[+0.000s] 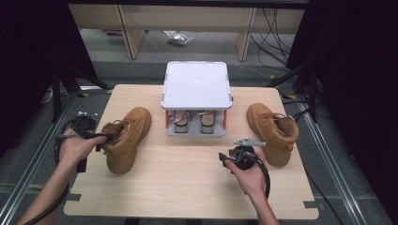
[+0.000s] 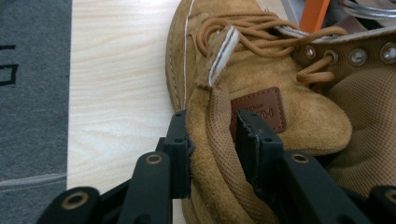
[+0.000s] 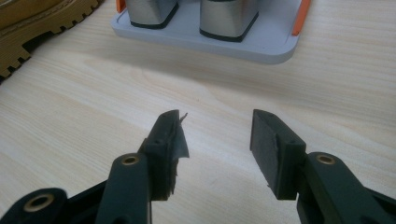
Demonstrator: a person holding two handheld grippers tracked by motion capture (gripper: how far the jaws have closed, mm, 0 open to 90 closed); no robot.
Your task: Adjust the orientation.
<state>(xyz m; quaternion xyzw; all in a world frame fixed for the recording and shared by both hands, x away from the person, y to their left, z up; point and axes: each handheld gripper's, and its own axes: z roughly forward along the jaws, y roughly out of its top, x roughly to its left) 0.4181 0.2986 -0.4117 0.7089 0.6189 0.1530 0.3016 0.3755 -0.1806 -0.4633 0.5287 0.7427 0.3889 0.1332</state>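
Note:
A tan suede left boot [image 1: 126,136] stands at the table's left with its laces loose. My left gripper [image 1: 105,138] is at its heel end. In the left gripper view the jaws [image 2: 212,123] clamp the boot's padded collar [image 2: 219,154], one outside on the suede and one inside by the brown leather label [image 2: 261,109]. A matching right boot [image 1: 274,131] stands at the right. My right gripper [image 1: 230,157] hovers low over bare wood between the boots, open [image 3: 215,123] with nothing between its jaws; its left pad is frayed.
A grey stand [image 1: 196,84] with a white top, orange posts and two metal shoe forms [image 3: 229,18] sits at the table's middle back. Bare wooden tabletop [image 1: 187,183] lies in front. The left boot's lugged sole [image 3: 28,28] is off to the right gripper's left.

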